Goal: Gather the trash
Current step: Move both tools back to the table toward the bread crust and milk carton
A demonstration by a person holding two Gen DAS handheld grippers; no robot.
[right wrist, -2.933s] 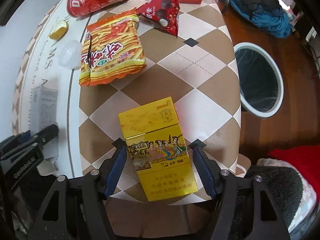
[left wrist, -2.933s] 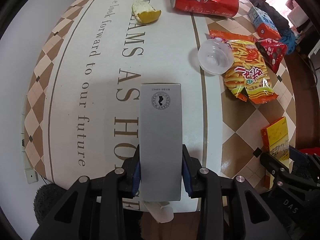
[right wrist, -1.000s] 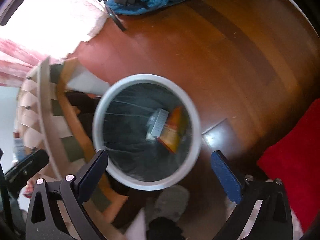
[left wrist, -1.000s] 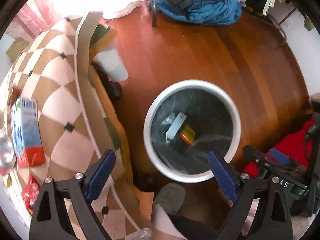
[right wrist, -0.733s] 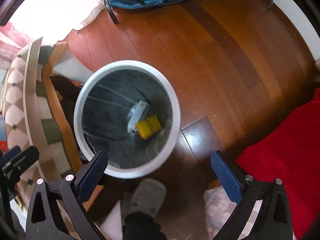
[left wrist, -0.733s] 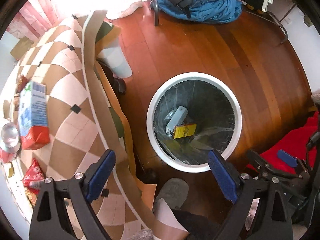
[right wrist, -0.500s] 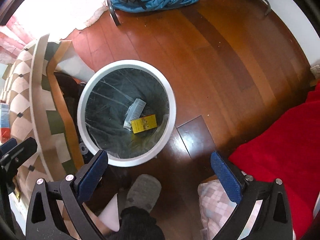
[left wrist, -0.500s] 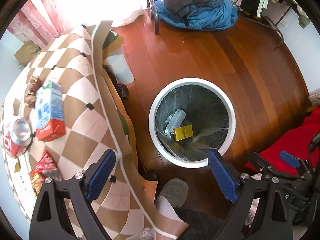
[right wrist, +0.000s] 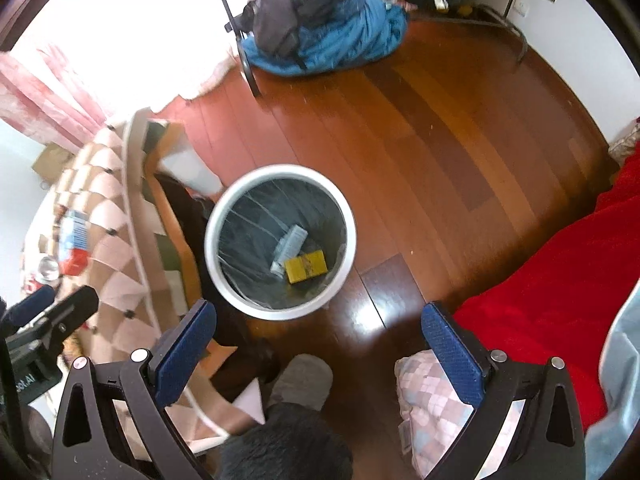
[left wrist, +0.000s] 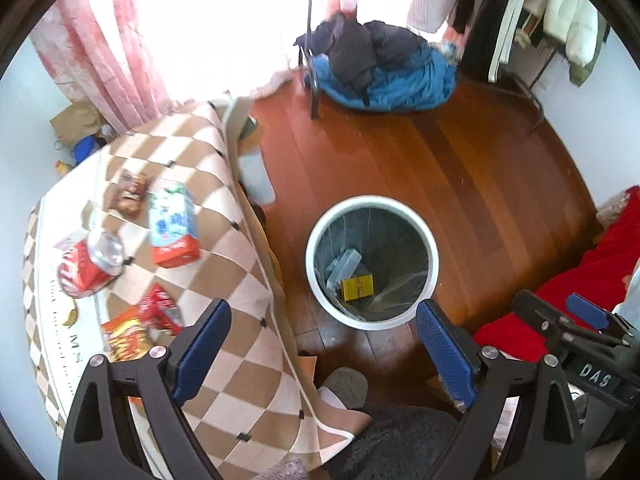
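Nearest me, my left gripper (left wrist: pixel 322 344) and right gripper (right wrist: pixel 318 338) both stood wide apart, holding nothing; below and ahead sat the bin (left wrist: pixel 430 240), a yellow box (left wrist: pixel 357 287) and a grey box (left wrist: pixel 344 263) lying inside; remaining trash lay leftward on the table (left wrist: pixel 240 368): snack bag (left wrist: pixel 124 338), then can (left wrist: pixel 86 266), its long axis running leftward; left gripper nearer, I judged.

right gripper (right wrist: pixel 318 326) spread, yellow box (right wrist: pixel 306 266) in bin (right wrist: pixel 344 248)
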